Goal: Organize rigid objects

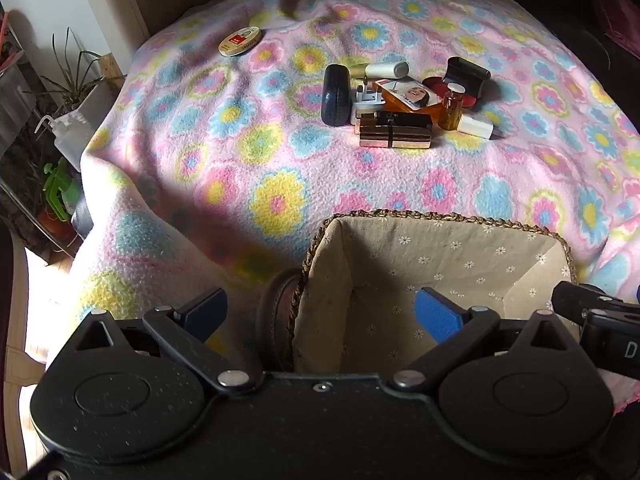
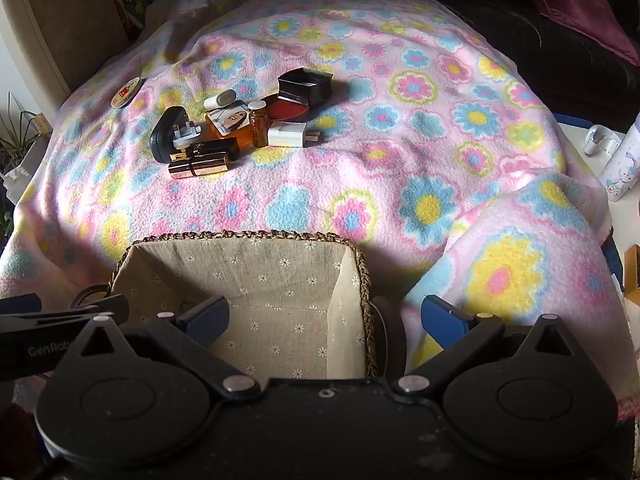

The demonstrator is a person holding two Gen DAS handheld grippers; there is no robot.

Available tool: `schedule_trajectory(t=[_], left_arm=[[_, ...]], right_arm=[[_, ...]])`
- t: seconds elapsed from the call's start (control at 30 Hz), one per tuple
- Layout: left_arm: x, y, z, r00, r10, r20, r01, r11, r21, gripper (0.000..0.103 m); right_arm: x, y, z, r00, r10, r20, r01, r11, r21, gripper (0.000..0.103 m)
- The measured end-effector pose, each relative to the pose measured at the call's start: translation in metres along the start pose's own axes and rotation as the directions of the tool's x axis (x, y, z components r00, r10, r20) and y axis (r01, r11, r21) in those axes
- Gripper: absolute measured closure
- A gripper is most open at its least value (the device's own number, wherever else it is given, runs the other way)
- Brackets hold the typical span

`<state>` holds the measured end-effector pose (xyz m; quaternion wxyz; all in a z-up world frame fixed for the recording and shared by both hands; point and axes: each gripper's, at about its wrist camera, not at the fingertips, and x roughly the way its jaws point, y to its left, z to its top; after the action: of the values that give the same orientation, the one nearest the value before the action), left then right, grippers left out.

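A woven basket (image 1: 436, 216) with a floral cloth lining sits near me on the flowered blanket; it shows in the right wrist view too (image 2: 248, 236). A pile of small items lies farther back: a dark oval case (image 1: 336, 94), a gold lipstick box (image 1: 395, 130), an amber bottle (image 1: 451, 107), a white charger (image 2: 286, 134), a black box (image 2: 305, 86). A round tin (image 1: 239, 41) lies apart at the far left. My left gripper (image 1: 320, 314) is open over the basket's left rim. My right gripper (image 2: 326, 318) is open over its right rim. Both are empty.
The blanket (image 2: 400, 160) covers a raised surface and drops off at the left and right. Potted plants (image 1: 68, 80) stand on the floor at the left. A dark sofa (image 2: 560, 52) is at the back right. A white bottle (image 2: 622, 164) stands at the right edge.
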<state>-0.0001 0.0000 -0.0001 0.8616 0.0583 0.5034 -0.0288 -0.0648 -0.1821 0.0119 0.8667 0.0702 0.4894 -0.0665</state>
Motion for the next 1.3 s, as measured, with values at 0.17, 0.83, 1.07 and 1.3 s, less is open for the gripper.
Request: schedule_trajectory(t=[0.17,0.83,1.07,1.3], left_arm=[[0.0,-0.0002,0.0,1.0,0.003,-0.002,-0.003,1.0,0.003,0.005],[0.0034,0.0009,-0.0011,1.0,0.004,-0.017,-0.003,1.0,0.003,0.006],[0.0042,-0.0002,-0.0014,0.999,-0.002,-0.033,0.002,1.0,0.001,0.01],[0.005,0.0009,-0.0006,0.999,-0.01,-0.042,0.01,1.0,-0.002,0.011]], right_arm=[[-0.0003,-0.0001,-0.0002,1.0,0.001,0.002,-0.001,1.0,0.0,0.001],[-0.0016,-0.0005,-0.0006,1.0,-0.006,0.008,0.006,1.0,0.002,0.001],[-0.0026,0.0014,0.0012,1.0,-0.021,0.008,0.021,1.0,-0.012,0.001],[-0.0043,0.0037,-0.0003,1.0,-0.007,0.018,0.007,1.0,-0.022,0.001]])
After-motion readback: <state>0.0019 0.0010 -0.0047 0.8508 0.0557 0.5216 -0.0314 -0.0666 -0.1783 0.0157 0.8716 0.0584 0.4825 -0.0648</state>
